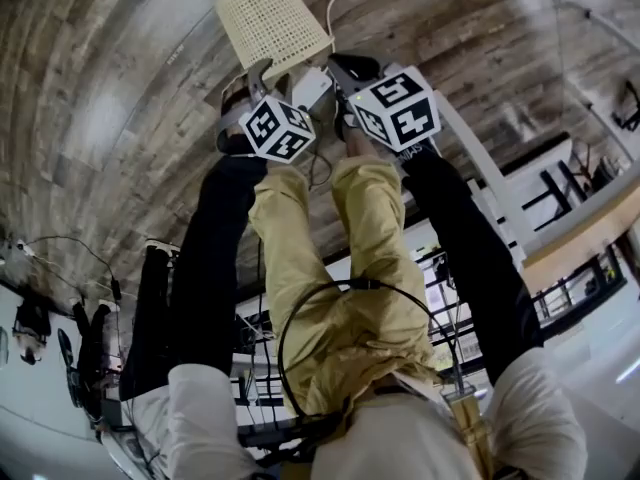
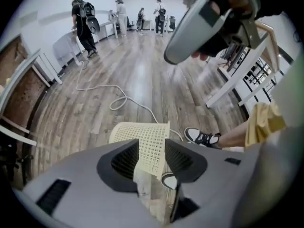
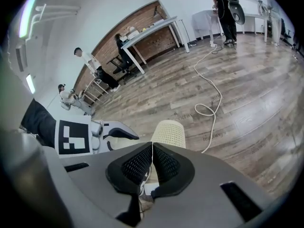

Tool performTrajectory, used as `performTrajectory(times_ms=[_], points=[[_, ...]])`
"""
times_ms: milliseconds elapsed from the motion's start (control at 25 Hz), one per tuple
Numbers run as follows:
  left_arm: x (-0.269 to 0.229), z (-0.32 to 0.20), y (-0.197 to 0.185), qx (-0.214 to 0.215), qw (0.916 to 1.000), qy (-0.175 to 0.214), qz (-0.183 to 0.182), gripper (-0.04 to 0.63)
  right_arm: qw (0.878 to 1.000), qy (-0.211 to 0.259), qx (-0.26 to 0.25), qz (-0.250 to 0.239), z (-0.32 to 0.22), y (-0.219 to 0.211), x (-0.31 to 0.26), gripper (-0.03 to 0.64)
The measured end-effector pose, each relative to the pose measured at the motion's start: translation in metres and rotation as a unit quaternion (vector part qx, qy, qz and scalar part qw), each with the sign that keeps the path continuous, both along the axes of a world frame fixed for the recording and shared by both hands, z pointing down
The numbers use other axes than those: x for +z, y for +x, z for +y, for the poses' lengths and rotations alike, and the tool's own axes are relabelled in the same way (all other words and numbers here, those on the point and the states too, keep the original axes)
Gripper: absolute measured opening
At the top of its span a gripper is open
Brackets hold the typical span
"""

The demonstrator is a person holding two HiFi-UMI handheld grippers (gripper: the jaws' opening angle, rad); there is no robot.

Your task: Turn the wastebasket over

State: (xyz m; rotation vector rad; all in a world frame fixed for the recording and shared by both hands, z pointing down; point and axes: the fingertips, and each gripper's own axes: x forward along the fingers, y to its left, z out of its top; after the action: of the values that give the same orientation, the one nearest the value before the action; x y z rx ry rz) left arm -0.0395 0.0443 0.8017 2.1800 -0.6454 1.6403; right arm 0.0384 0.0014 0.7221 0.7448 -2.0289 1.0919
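Black-sleeved arms [image 1: 212, 258] aim left tool [image 1: 250, 80] and right tool [image 1: 347, 72] steeply down toward wastebasket [image 1: 272, 20].

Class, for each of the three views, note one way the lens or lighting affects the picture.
Head view: the wide lens bends the floor planks into arcs, with a pale sheen at left. Left gripper view: dark rounded corners, ceiling light glaring off the floor, the wastebasket sharp. Right gripper view: black round border, the long table bowed.
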Motion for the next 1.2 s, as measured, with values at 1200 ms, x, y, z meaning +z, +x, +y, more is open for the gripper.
performTrajectory(times_ms=[1200], points=[[-0.674, -0.025, -0.015, -0.292, 0.8436, 0.300, 0.336, 0.002, 0.888, 0.442, 0.076, -0.103, 0.022, -0.035, -0.667, 0.021]])
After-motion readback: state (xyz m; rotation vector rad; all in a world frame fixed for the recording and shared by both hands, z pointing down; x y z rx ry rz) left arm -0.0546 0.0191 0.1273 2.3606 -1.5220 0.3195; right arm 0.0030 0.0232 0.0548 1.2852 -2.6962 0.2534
